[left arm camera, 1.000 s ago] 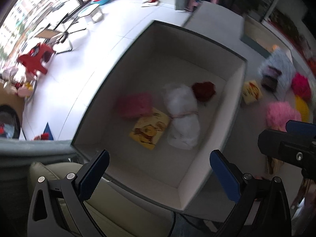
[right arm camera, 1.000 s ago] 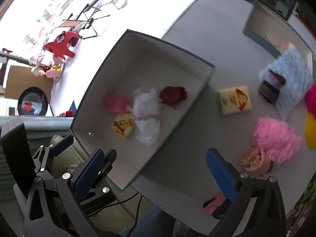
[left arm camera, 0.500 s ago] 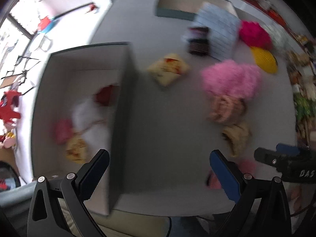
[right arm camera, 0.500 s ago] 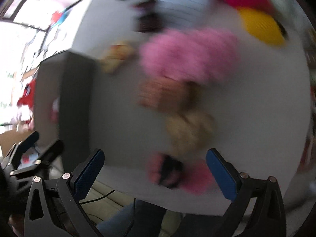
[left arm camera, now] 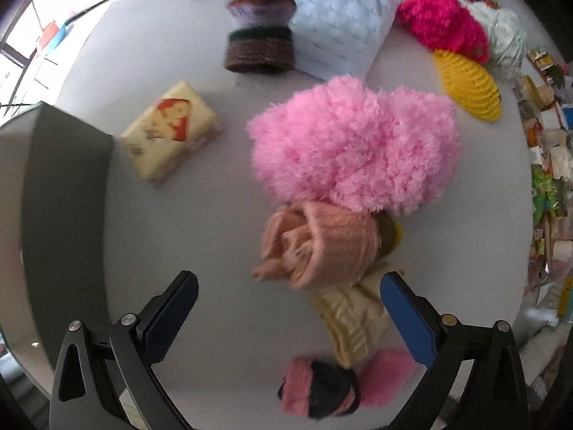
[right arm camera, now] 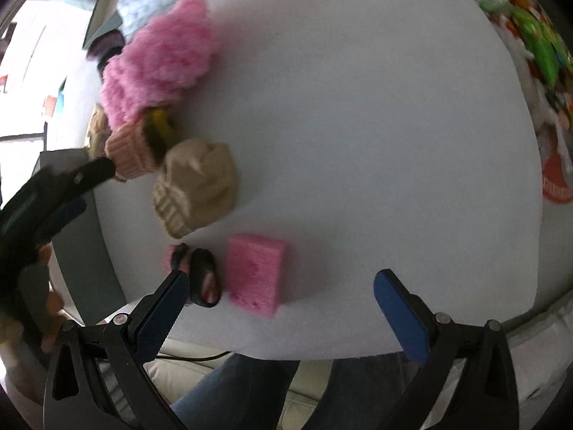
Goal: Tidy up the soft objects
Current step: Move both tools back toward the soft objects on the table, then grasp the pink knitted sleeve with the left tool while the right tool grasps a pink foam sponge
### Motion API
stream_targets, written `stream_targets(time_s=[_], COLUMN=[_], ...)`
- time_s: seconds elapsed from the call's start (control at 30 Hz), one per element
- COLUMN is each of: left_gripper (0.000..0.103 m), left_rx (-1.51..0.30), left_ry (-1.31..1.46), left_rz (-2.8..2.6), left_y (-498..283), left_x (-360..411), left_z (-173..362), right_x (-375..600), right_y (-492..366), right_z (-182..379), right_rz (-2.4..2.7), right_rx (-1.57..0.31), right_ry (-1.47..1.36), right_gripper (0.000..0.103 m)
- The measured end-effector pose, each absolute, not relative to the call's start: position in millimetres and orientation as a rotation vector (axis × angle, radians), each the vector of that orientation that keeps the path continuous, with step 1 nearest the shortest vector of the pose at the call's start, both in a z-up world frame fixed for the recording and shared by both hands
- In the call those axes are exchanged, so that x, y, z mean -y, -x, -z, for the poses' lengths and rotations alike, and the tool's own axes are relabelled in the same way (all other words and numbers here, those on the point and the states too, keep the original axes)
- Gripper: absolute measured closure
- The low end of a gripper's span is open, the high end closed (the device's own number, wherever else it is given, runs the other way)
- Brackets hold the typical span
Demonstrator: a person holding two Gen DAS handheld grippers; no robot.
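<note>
My left gripper (left arm camera: 290,310) is open above the white table, its fingers either side of a peach knitted roll (left arm camera: 318,243) and a cream knitted piece (left arm camera: 352,322). A fluffy pink bundle (left arm camera: 354,147) lies just beyond, and a pink-and-black roll (left arm camera: 318,387) lies near the table's front edge. The grey box's wall (left arm camera: 64,193) is at the left. My right gripper (right arm camera: 279,299) is open over a pink sponge (right arm camera: 256,274), with the pink-and-black roll (right arm camera: 198,274) by its left finger and the tan knitted piece (right arm camera: 195,188) further out.
A yellow tissue pack (left arm camera: 170,130), a brown-and-purple knit (left arm camera: 259,39), a pale blue cloth (left arm camera: 340,18), a magenta fluffy ball (left arm camera: 442,23) and a yellow ribbed piece (left arm camera: 467,84) lie further back. Cluttered packets (right arm camera: 537,50) line the right edge. A person's legs (right arm camera: 258,390) are below the table.
Both grippers have swung right, away from the grey box and over the soft things on the table. Both stay open and hold nothing.
</note>
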State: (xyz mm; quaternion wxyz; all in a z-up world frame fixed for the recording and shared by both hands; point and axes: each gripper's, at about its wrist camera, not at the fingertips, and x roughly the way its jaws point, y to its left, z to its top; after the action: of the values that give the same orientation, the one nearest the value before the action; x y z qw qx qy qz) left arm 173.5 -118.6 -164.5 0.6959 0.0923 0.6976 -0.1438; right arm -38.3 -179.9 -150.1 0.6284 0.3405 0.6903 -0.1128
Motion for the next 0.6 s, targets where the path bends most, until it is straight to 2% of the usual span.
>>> stream_targets(time_s=[0.37, 0.6], left_gripper=[0.001, 0.001], left_rx=[-1.660, -1.730], left_ry=[-0.152, -0.182], left_rz=[0.223, 0.153], left_y=[-188, -197], left_x=[131, 140], left_z=[210, 227], right_x=[157, 138], right_y=[40, 36], right_z=[197, 185], right_rz=[0.284, 0.047], right_rx=[-1.660, -1.633], right_ry=[-0.733, -0.359], right_gripper=[0.000, 0.000])
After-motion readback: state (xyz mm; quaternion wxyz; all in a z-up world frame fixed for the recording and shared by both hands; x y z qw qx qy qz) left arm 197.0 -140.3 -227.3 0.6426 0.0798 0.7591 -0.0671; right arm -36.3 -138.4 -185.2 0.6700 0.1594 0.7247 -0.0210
